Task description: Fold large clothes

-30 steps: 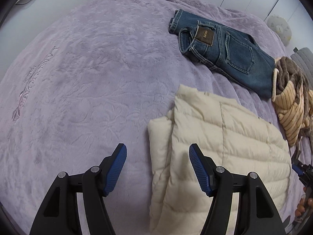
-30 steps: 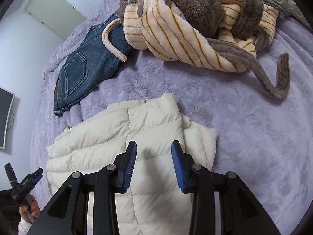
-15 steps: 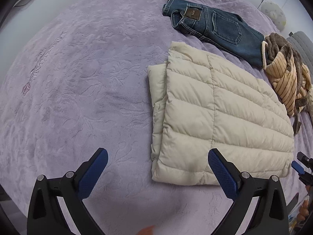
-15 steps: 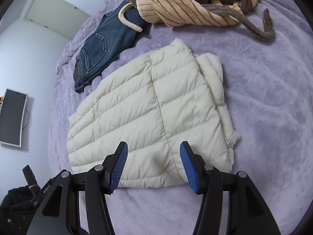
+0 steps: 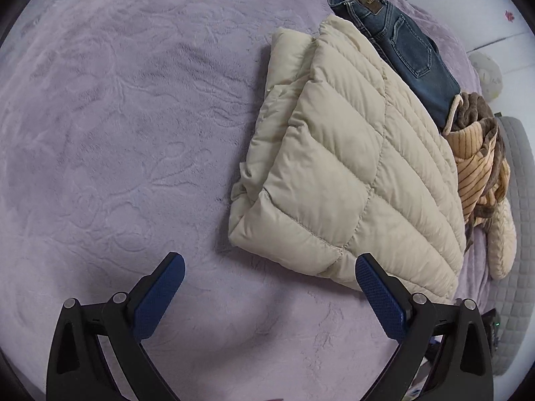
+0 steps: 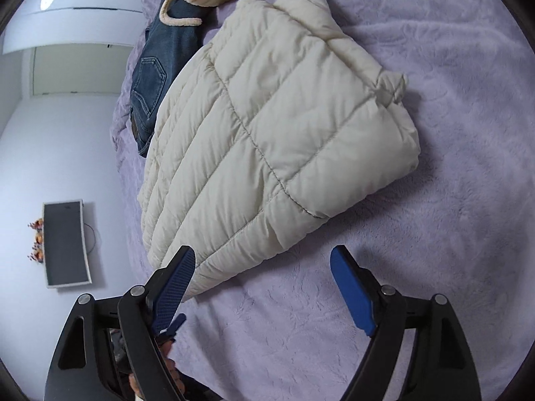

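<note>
- inspecting the jacket (image 5: 337, 167): it lies folded into a compact padded bundle on the purple bedspread (image 5: 117, 117), quilted back panel uppermost, with further layers showing under one long side.
- left gripper (image 5: 269, 287): jaws stand wide, nothing between the pads, tips over bare bedspread just short of the jacket's near corner. no contact visible.
- right gripper (image 6: 262, 284): jaws are opening, nothing pinched between them; one pad overlaps the jacket's near edge in the right wrist view, but whether it touches cannot be told.
- jeans (image 5: 398, 43): lying beyond the jacket, flattened and apparently folded in half lengthwise; judged handled or at least tidy, though a full fold cannot be confirmed from these views.
- striped robe (image 5: 481, 167): heaped beside the jeans and jacket's far edge, bunched, with its brown trim tangled. judged not folded.
- grey cushion (image 5: 515, 234): at the bed's edge, past the robe; not part of the work.
- assessment of progress: jacket fold looks finished or nearly so; edges are reasonably square, one corner puffs up slightly. both grippers empty, consistent with a release.
- outstanding: the robe at minimum. a final press or squaring of the jacket may be warranted, as the padded fill could spring the layers apart.
</note>
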The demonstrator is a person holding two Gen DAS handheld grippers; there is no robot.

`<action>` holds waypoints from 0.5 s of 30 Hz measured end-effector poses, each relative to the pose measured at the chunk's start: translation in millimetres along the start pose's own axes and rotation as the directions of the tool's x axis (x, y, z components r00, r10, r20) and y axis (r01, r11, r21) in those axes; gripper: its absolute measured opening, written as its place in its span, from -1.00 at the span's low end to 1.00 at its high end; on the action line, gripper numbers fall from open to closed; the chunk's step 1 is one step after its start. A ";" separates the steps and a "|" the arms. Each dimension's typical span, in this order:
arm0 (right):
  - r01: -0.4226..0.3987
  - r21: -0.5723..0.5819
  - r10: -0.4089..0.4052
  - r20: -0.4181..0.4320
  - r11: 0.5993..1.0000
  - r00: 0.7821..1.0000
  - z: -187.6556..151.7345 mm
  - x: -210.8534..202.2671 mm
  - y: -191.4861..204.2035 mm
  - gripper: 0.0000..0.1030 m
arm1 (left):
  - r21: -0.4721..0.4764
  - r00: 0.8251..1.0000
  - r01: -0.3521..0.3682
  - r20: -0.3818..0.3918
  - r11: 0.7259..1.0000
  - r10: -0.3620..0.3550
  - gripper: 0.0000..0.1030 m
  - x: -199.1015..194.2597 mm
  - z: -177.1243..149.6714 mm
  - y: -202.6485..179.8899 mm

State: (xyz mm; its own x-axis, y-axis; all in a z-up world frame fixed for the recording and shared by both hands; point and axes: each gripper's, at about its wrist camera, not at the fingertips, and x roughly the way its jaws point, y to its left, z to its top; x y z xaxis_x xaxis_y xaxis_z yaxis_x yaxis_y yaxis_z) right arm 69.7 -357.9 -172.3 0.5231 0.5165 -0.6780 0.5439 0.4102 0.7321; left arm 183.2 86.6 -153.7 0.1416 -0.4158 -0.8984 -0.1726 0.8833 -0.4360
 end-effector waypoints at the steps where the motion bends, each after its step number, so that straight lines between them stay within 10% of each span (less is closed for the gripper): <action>1: -0.022 0.020 0.022 0.000 1.000 1.000 1.1 2.9 -4.0 0.66 | -0.022 1.000 0.029 -0.008 0.999 -0.029 0.98 4.3 1.0 2.5; 15: -0.201 0.150 0.197 0.044 0.968 0.979 33.9 51.6 -19.5 0.66 | -0.105 0.990 0.135 0.051 0.985 -0.130 0.98 39.2 40.6 -3.5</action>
State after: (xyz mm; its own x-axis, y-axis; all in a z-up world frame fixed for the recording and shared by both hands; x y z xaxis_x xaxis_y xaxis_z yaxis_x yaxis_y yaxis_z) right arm 108.4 -364.8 -223.8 0.6482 0.5534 -0.5231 0.5200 0.1801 0.8350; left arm 228.9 76.0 -185.1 0.2128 -0.5156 -0.8300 -0.2531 0.7914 -0.5565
